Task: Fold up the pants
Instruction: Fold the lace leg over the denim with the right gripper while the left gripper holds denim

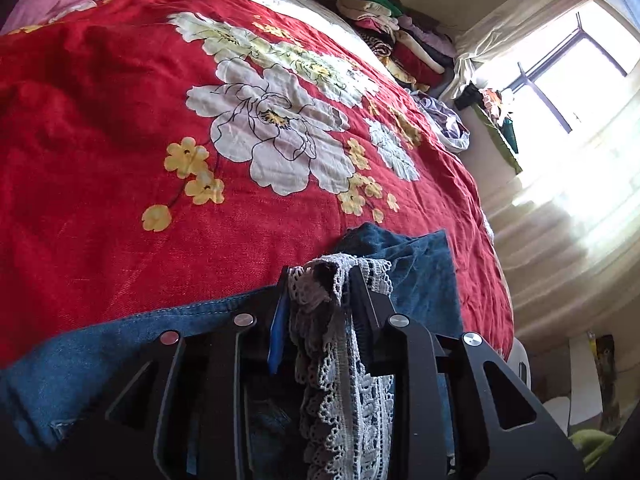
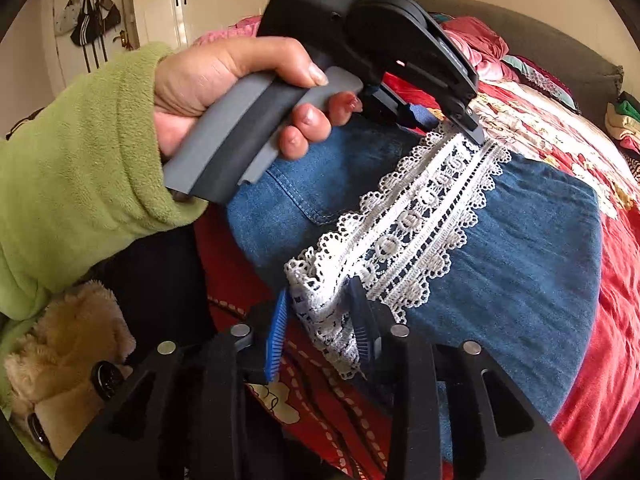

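Left gripper (image 1: 320, 280) was nearly closed, pinching the lace trim (image 1: 340, 360) at the denim pants' (image 1: 100, 344) hem, 6 o'clock in its view. Right gripper (image 2: 320, 312) was also narrowly pinched on the trim's other end, 6 o'clock. Looks like the grasp-and-lift step of a fold; next move likely calls for carrying both ends together across the leg. Pants lay on the red floral bedspread (image 1: 120, 120), blue denim, white scalloped lace, slightly rumpled.

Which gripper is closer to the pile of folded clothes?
Left. The left gripper grips the lace at the end toward the clothes pile; the right gripper grips the lace's other end, farther away.
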### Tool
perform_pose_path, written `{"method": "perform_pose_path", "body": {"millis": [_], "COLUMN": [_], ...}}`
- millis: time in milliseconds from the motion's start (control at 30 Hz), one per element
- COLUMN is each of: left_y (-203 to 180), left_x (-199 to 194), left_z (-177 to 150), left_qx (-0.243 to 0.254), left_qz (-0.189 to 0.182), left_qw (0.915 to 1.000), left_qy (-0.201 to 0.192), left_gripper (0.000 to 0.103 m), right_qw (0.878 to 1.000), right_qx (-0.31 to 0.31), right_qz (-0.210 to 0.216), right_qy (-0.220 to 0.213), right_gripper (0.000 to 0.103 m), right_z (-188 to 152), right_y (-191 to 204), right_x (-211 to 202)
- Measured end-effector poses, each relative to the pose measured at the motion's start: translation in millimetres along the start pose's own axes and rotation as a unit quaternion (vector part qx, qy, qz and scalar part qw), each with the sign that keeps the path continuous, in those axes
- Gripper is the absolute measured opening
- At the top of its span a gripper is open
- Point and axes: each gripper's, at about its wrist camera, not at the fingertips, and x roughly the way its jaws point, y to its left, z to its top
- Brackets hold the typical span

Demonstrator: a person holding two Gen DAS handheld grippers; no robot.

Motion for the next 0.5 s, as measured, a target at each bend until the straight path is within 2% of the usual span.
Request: {"method": "perform_pose_path", "body": {"millis": [67, 133, 200, 233, 300, 400, 500], "left_y": [0, -1, -6, -9, -13, -24, -43], "left_x": [0, -7, -20, -26, -38, -52, -55], "left_z": [0, -1, -4, -5, -11, -28, -53], "left_qx": [0.005, 0.005, 0.015, 0.023, 0.036, 0.052, 0.091], "left_qz": [0.006, 0.011, 0.018, 0.024, 0.036, 0.043, 0.058], "left_qw": [1.0, 0.9999, 0.9995, 0.9991, 0.998, 0.9967, 0.9931], "left_qy": [-0.004, -0.01, -0.021, -0.028, -0.038, -0.045, -0.045], "left_gripper": [0.026, 0.032, 0.045, 0.047, 0.049, 0.052, 0.058], "right_qw": [1.0, 1.0, 0.999, 0.999, 0.998, 0.996, 0.993], "right_qx": [0.004, 0.003, 0.01, 0.018, 0.035, 0.059, 0.094], "right_qz": [0.011, 0.021, 0.023, 0.022, 0.003, -0.05, -0.063], "right_qy": [-0.002, -0.014, -0.035, -0.047, -0.06, -0.054, -0.04], "right_gripper": [0.037, 0.042, 0.046, 0.048, 0.049, 0.049, 0.049], "right_z": [0, 0, 0, 0, -4, -16, -29], "right_y": [-2, -4, -13, -18, -31, -54, -74], "right_x": [-4, -15, -29, -38, -52, -60, -58]}}
